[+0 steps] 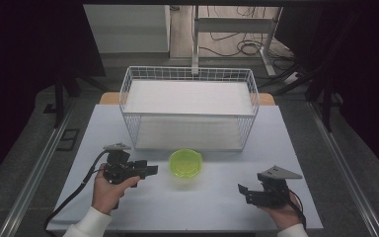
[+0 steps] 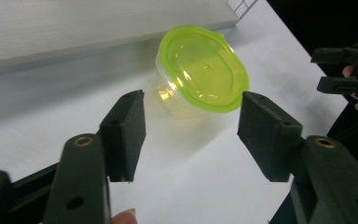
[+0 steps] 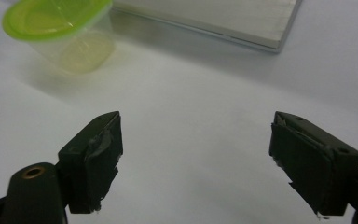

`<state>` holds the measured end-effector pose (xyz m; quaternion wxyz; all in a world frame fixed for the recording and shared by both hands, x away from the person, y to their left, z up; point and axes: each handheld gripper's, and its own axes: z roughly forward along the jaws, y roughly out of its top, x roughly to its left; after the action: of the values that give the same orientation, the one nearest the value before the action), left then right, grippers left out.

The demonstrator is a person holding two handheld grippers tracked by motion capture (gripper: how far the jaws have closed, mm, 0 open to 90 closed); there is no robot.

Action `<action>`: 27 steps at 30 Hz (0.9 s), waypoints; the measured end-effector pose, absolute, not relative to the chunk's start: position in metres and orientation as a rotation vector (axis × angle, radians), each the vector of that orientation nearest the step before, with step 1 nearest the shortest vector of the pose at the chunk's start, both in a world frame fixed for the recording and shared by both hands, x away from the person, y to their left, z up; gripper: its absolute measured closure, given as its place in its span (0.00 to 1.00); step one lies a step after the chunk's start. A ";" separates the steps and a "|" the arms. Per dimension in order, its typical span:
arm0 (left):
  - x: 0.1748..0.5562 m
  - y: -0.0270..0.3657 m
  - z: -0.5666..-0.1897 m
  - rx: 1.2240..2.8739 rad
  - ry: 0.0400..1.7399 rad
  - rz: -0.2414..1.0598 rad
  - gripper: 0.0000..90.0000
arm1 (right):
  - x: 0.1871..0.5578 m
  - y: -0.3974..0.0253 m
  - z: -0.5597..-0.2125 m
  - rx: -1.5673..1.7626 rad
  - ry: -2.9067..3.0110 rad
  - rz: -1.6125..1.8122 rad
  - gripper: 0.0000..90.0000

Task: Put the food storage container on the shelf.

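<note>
Gaping wide, the left gripper (image 2: 191,135) frames the container (image 2: 200,74) (untouched).

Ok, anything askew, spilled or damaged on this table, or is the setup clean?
One oddity: the right gripper has ragged, peeling pads. Otherwise clean: the green-lidded container stands upright and closed on the white table, nothing spilled, and the wire basket sits square behind it.

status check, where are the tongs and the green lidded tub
Left tongs open, aimed at the green-lidded tub, not touching. Right tongs open, empty, farther off. Tub upright on table before wire basket. Path clear.
</note>
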<state>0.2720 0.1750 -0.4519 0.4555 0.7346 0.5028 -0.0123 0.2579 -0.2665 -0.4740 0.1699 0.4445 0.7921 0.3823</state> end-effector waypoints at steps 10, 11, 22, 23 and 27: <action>0.278 0.173 -0.454 1.781 1.230 -0.102 0.44 | 0.273 -0.254 -0.467 1.311 2.257 1.234 0.19; 0.279 0.172 -0.455 1.778 1.230 -0.113 0.44 | 0.274 -0.253 -0.466 1.315 2.259 1.238 0.19; 0.302 0.161 -0.466 1.764 1.239 -0.198 0.46 | 0.312 -0.223 -0.462 1.371 2.320 1.359 0.31; 0.308 0.159 -0.467 1.763 1.245 -0.207 0.46 | 0.315 -0.219 -0.462 1.377 2.328 1.366 0.32; 0.318 0.158 -0.470 1.737 1.257 -0.247 0.46 | 0.328 -0.209 -0.464 1.397 2.353 1.398 0.34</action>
<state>0.3183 0.1578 -0.4698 0.4722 0.7093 0.5134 -0.1011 0.3280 -0.2091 -0.4636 0.0343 0.4543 0.7653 0.4548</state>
